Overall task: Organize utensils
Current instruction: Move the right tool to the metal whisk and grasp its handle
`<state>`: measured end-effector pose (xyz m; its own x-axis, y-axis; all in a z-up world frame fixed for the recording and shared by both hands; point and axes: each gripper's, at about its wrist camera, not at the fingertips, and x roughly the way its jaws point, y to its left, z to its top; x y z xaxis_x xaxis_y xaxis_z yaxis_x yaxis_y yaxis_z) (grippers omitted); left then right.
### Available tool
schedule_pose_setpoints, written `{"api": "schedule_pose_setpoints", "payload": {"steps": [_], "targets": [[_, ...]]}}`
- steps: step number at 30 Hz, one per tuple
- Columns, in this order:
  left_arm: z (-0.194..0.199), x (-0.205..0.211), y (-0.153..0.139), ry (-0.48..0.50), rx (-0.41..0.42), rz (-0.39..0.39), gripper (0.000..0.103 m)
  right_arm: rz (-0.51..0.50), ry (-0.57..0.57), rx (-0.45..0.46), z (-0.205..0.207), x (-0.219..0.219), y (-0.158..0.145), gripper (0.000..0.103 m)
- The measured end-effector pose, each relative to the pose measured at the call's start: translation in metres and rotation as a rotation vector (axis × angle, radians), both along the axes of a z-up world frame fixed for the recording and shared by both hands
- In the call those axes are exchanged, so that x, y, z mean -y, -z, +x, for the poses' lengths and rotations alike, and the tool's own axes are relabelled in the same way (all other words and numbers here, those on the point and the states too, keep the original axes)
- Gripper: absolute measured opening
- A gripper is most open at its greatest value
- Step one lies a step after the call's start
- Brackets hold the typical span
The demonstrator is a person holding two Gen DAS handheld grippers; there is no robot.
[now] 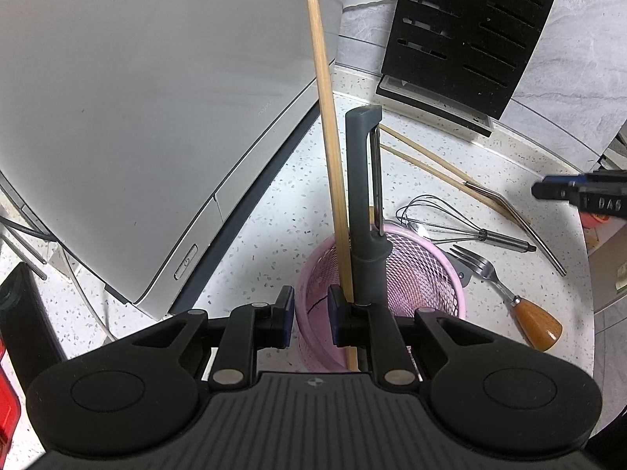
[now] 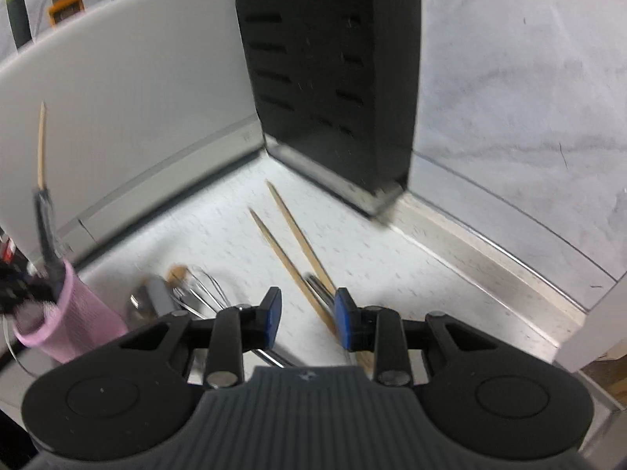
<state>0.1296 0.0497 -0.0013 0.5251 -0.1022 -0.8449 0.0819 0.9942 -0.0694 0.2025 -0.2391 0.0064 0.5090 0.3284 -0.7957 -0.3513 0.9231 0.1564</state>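
My left gripper is shut on the rim of a pink mesh basket. A grey peeler and a long wooden chopstick stand in it. On the speckled counter to its right lie a wire whisk, a wooden-handled fork, two chopsticks and a bent metal straw. My right gripper is open and hangs above the chopsticks and the straw, with nothing between its pads. The right wrist view is blurred; it shows the basket at the left.
A black slotted knife block leans at the back against the tiled wall. A large grey appliance fills the left. A spoon lies by the whisk. The counter edge curves at the right.
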Motion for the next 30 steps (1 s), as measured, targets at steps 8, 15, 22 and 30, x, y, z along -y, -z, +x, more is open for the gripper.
{"api": "schedule_pose_setpoints", "payload": {"steps": [8, 15, 22, 30], "targets": [[0.0, 0.002, 0.001, -0.004, 0.001, 0.004, 0.02, -0.073, -0.092, -0.016, -0.004, -0.007, 0.02, 0.032], [0.0, 0.002, 0.001, -0.001, 0.001, 0.003, 0.02, -0.101, -0.293, 0.032, -0.016, -0.053, 0.02, 0.039], [-0.001, 0.002, 0.001, 0.0, 0.001, 0.001, 0.02, -0.164, -0.372, 0.046, -0.015, -0.088, 0.026, 0.039], [-0.002, 0.001, 0.001, 0.002, 0.001, -0.001, 0.02, -0.231, -0.412, 0.028, -0.005, -0.107, 0.041, 0.039]]}}
